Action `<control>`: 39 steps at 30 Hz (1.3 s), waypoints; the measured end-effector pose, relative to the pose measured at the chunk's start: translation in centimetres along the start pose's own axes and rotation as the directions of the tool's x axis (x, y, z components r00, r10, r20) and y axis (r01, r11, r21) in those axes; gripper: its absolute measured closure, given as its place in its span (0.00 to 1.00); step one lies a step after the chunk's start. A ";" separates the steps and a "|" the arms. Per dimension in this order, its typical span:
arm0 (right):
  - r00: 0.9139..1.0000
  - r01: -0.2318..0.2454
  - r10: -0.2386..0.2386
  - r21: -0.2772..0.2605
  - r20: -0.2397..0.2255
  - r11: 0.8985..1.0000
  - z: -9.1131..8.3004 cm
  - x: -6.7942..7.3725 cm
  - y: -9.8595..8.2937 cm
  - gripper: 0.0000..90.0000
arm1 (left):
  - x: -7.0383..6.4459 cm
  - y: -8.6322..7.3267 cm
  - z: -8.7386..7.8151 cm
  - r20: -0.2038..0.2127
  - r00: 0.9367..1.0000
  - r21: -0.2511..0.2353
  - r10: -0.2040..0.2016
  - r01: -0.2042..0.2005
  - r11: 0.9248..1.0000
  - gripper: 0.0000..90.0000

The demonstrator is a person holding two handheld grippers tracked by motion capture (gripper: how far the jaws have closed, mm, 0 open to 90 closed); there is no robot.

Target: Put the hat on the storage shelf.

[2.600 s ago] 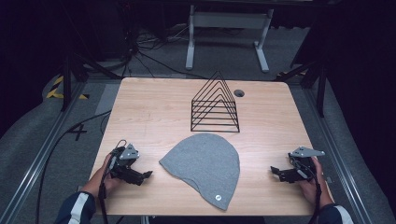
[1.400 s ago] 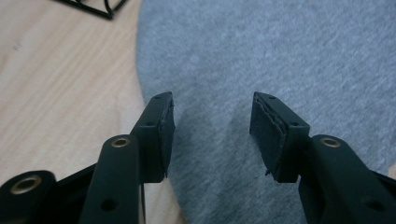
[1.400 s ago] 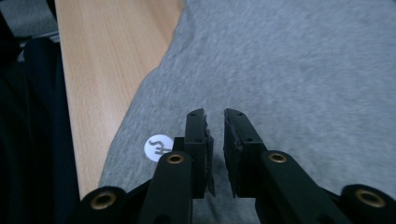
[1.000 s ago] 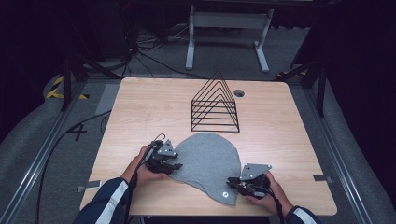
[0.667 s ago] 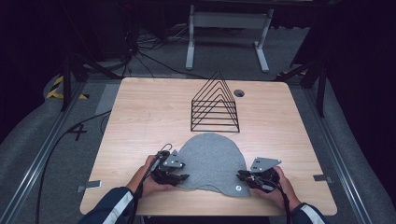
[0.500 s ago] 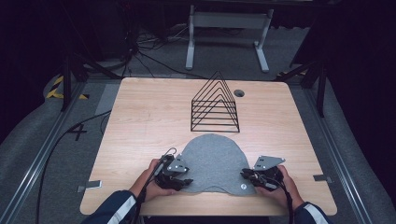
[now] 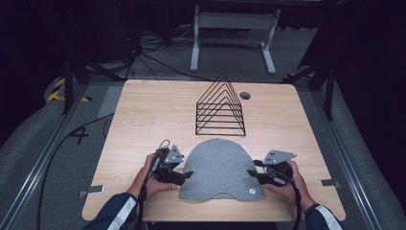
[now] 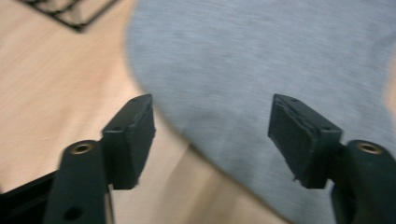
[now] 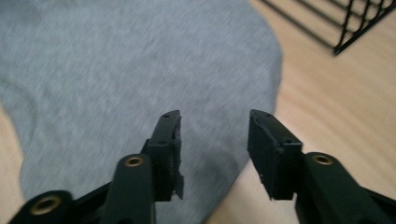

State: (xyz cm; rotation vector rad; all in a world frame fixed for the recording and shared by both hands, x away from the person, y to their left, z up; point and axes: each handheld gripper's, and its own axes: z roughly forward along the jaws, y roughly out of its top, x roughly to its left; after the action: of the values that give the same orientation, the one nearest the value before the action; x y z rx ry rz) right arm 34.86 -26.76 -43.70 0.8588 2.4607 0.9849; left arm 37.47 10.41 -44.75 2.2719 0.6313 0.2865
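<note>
From the high view, you have the grey beanie (image 7: 219, 167) lying flat near the front edge of the table (image 7: 143, 115), its rounded crown pointing away from you toward the black wire rack (image 7: 220, 106), which stands apart from it further back. Your left gripper (image 7: 184, 175) sits at the beanie's left edge and your right gripper (image 7: 252, 174) at its right edge, one on each side of the open brim, which looks like a set-up for taking both lower corners at once.

In the left gripper view, your jaws are spread wide with nothing between them. The beanie (image 8: 261, 70) fills the space ahead, and its curved edge runs under the gap, so one jaw hangs over bare wood and the other over fabric. A corner of the wire rack (image 8: 70, 11) sits at the top left.

In the right gripper view, your jaws are parted, less widely, and hold nothing. They straddle the beanie's (image 9: 130, 70) edge, placed well for closing on the hem. The wire rack (image 9: 341, 23) shows at the top right.
</note>
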 end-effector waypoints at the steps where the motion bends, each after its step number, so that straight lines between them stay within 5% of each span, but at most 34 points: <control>1: 1.000 -0.001 0.001 0.003 0.000 1.000 0.3 -0.3 0.4 0.52 | 0.5 0.1 0.2 -0.001 1.000 0.019 -0.002 0.002 1.000 0.31; 6: 1.000 -0.025 0.024 0.037 0.015 0.999 2.3 -1.9 1.8 0.44 | 2.1 0.3 2.0 -0.005 0.999 0.075 -0.046 0.046 0.996 0.29; 9: 0.998 -0.060 0.061 0.068 -0.011 0.996 3.7 -2.8 2.6 0.41 | 2.7 0.7 2.7 0.002 0.997 0.068 -0.082 0.082 0.994 0.28; 12: 0.997 -0.071 0.072 0.079 -0.010 0.994 4.7 -3.1 3.1 0.40 | 2.8 1.1 3.1 -0.013 0.997 0.048 -0.076 0.077 0.996 0.28; 19: 0.998 -0.054 0.056 0.130 -0.009 0.990 6.2 -2.3 3.5 0.32 | 2.5 1.3 4.3 -0.011 0.998 0.090 -0.066 0.067 0.994 0.22; 25: 0.995 -0.095 0.098 0.121 -0.017 0.988 6.2 -2.4 3.1 0.27 | 2.0 1.4 4.3 -0.005 0.998 0.090 -0.067 0.067 0.994 0.22; 39: 0.995 -0.057 0.067 0.126 -0.076 0.990 5.5 -1.3 3.3 0.71 | 1.2 1.9 3.9 0.058 0.998 0.098 -0.022 0.016 0.995 0.62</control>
State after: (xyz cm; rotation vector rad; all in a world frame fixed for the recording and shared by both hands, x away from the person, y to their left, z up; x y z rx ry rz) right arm 40.00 -22.96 -45.12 0.9587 2.5996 0.9123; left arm 40.68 7.56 -46.13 2.3568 0.6487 0.1815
